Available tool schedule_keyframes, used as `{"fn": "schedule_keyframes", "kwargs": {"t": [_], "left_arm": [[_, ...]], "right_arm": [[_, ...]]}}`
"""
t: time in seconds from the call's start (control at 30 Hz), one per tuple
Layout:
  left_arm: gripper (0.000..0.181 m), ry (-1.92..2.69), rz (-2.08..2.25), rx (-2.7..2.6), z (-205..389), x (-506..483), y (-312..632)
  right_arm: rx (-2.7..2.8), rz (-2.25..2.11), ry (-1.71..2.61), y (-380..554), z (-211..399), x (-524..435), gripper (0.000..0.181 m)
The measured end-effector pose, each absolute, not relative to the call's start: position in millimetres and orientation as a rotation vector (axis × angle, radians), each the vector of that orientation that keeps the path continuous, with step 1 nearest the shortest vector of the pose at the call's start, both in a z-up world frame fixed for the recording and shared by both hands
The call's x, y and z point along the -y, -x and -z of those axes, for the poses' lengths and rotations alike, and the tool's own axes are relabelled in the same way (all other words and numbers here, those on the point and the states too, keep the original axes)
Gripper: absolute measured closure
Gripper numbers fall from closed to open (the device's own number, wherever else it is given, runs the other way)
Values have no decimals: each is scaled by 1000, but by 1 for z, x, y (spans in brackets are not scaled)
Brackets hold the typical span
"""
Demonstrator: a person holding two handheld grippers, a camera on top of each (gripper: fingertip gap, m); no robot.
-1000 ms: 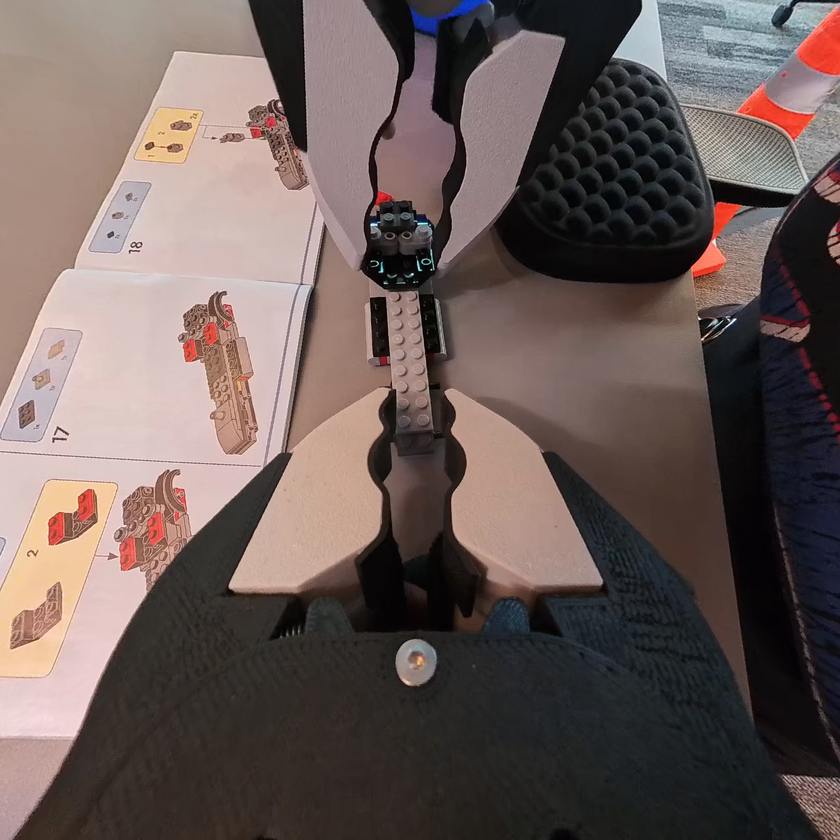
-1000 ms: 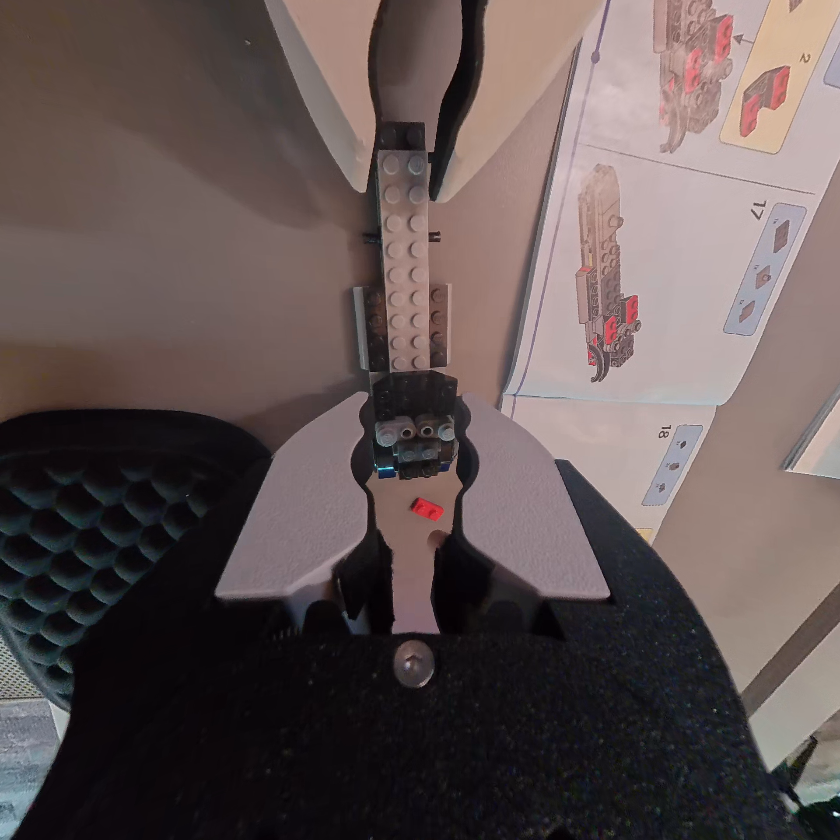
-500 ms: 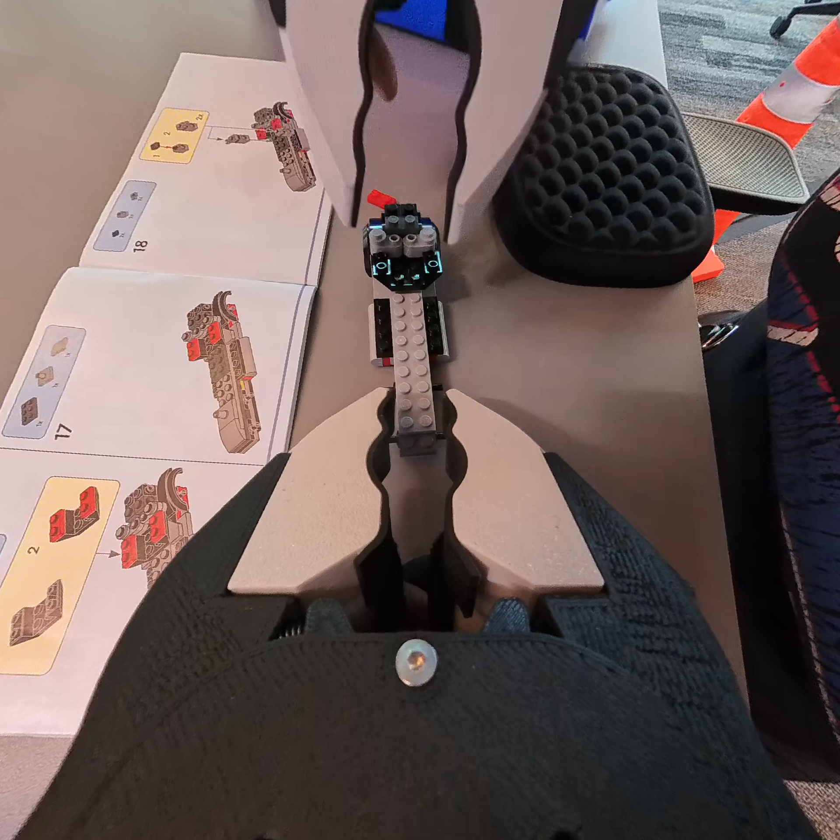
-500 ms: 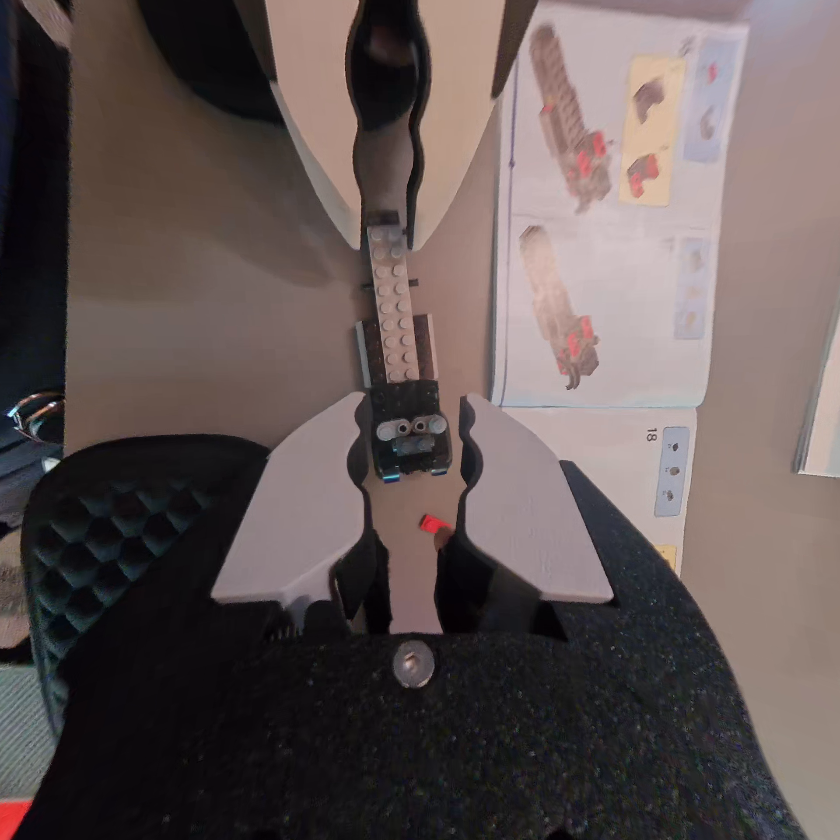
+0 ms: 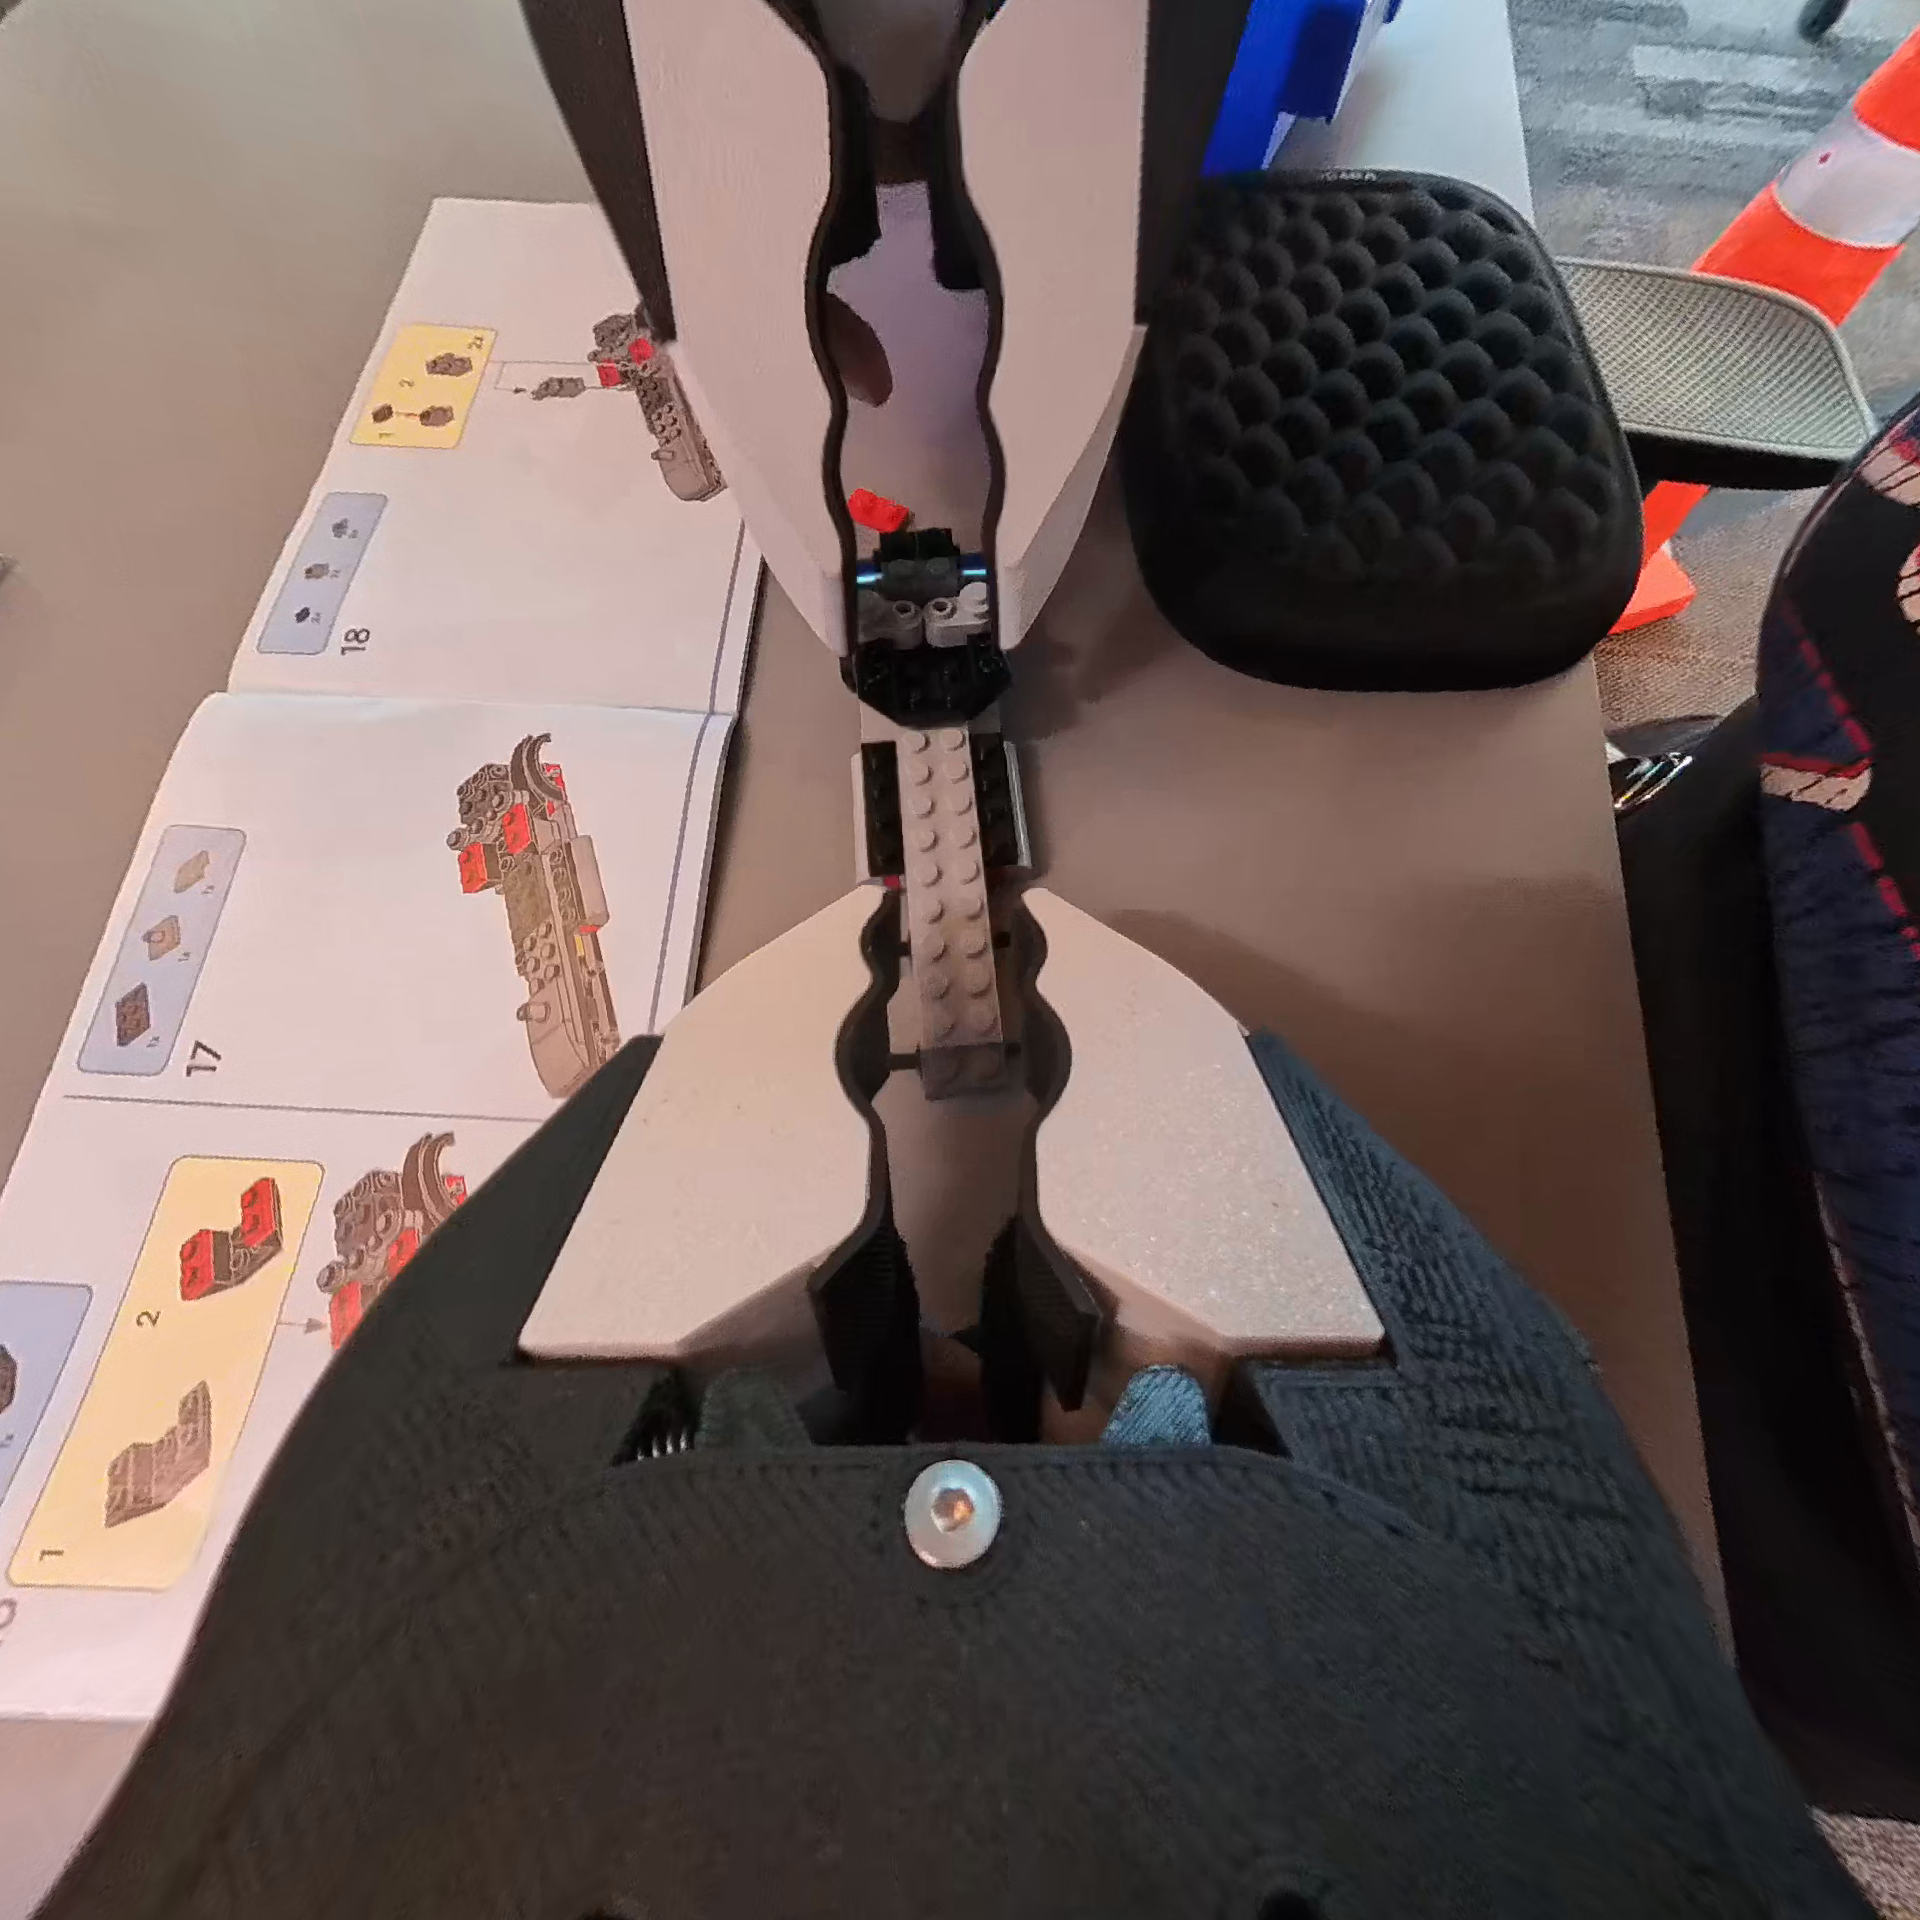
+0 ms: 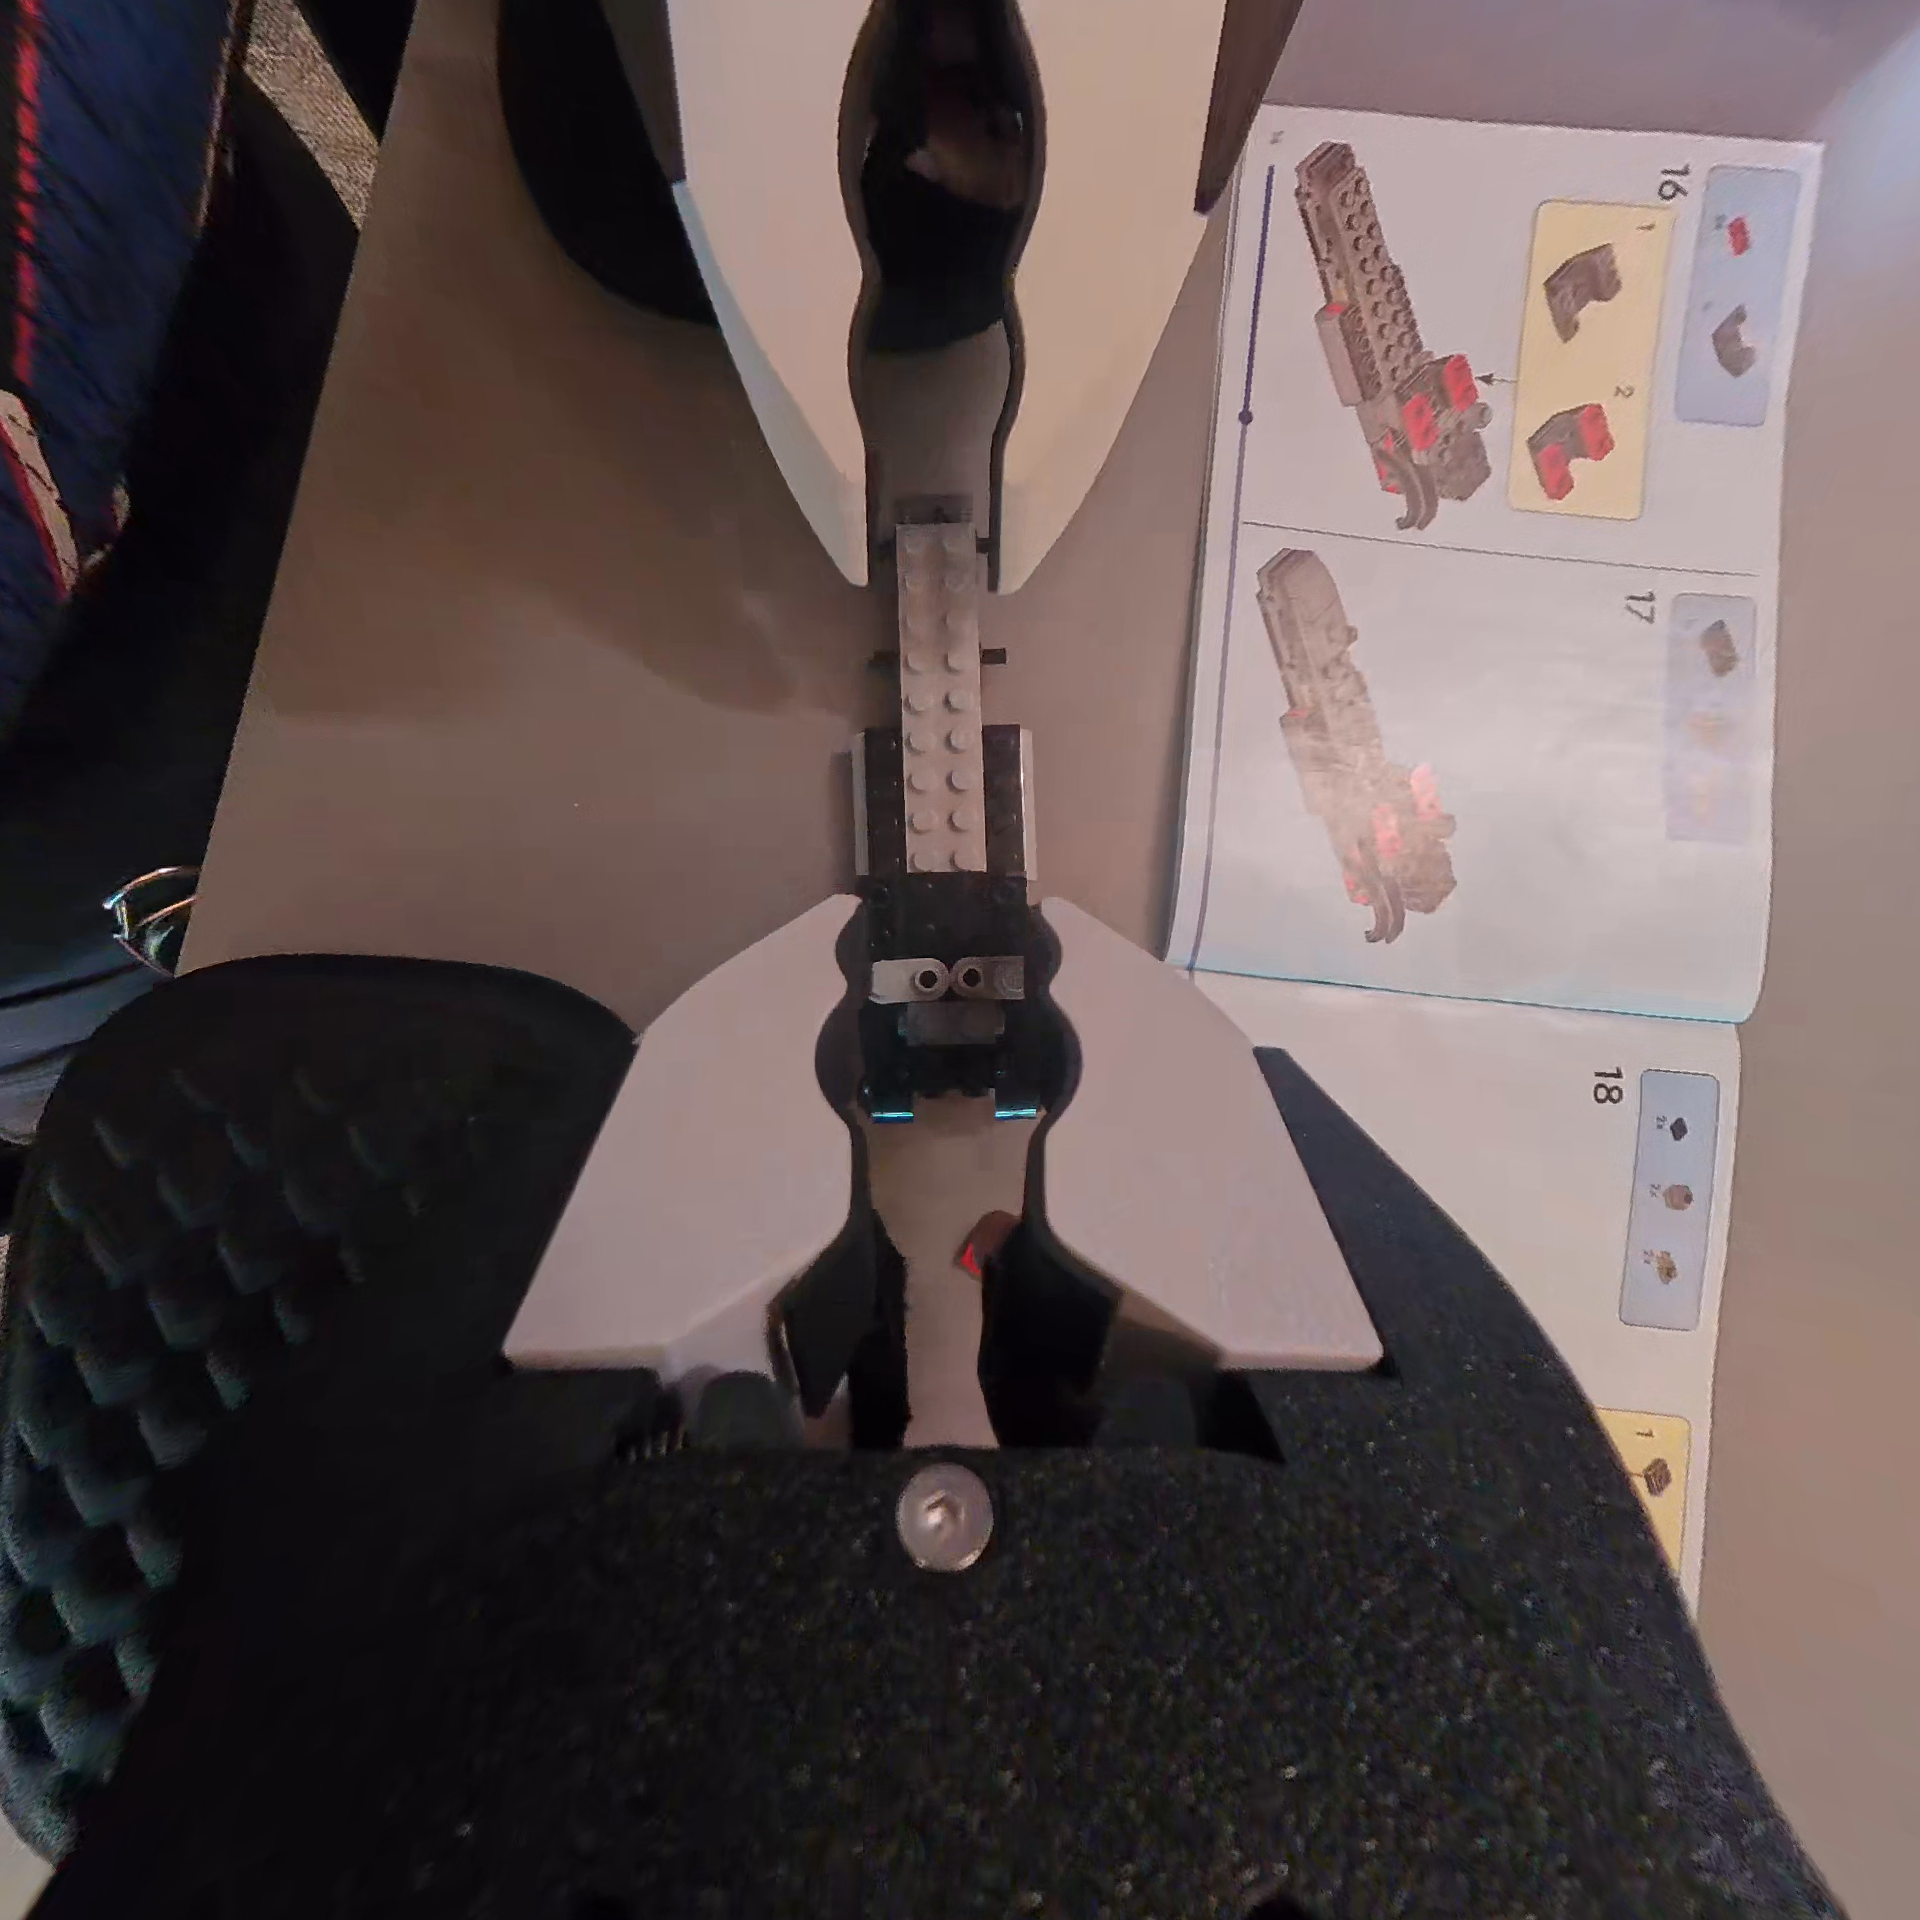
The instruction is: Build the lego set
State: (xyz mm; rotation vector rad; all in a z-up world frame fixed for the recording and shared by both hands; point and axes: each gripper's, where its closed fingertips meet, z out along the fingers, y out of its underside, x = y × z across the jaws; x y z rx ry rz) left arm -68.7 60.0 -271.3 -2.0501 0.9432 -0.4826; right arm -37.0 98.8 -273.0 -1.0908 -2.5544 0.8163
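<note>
A long grey and black lego model (image 5: 940, 831) lies on the tan table between my two grippers, which face each other. My left gripper (image 5: 951, 899) stands around its narrow grey end, jaws slightly apart, with gaps beside the plate. My right gripper (image 5: 923, 652) is shut on the model's black head with its two light grey round pieces. In the right wrist view the head sits between the right gripper's (image 6: 948, 904) fingers, and the left gripper (image 6: 933, 587) straddles the far end of the model (image 6: 943, 769). A small red piece (image 5: 878, 509) lies on the table between the right gripper's fingers.
An open instruction booklet (image 5: 416, 831) lies beside the model and also shows in the right wrist view (image 6: 1507, 727). A black dimpled case (image 5: 1371, 416) sits beside the right gripper. The table edge (image 5: 1621, 1039) runs close by, with a dark garment (image 5: 1849, 935) and an orange cone (image 5: 1818, 208) beyond. My right fingertips sit around 6 centimeters from my left ones.
My right gripper, open and drawn back half a second ago, has come forward and closed on the model's head. The model sits deeper in my left gripper, whose jaws stand slightly wider.
</note>
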Motion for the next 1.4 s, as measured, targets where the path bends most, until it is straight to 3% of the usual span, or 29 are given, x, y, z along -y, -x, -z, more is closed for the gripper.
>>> {"fn": "schedule_keyframes", "kwargs": {"t": [0.97, 1.03, 1.27, 1.4], "left_arm": [[172, 2139, 503, -961, 286, -63, 65], [173, 2140, 506, -958, 286, -63, 65], [173, 2142, 508, -956, 285, -63, 65], [173, 2139, 489, -959, 285, -63, 66]], "right_arm": [[2616, -694, 1116, 39, 276, -98, 163], [2634, -608, 1152, 39, 282, -105, 171], [2658, -594, 1089, 41, 282, -105, 161], [2587, -696, 1102, 41, 269, -98, 166]]}}
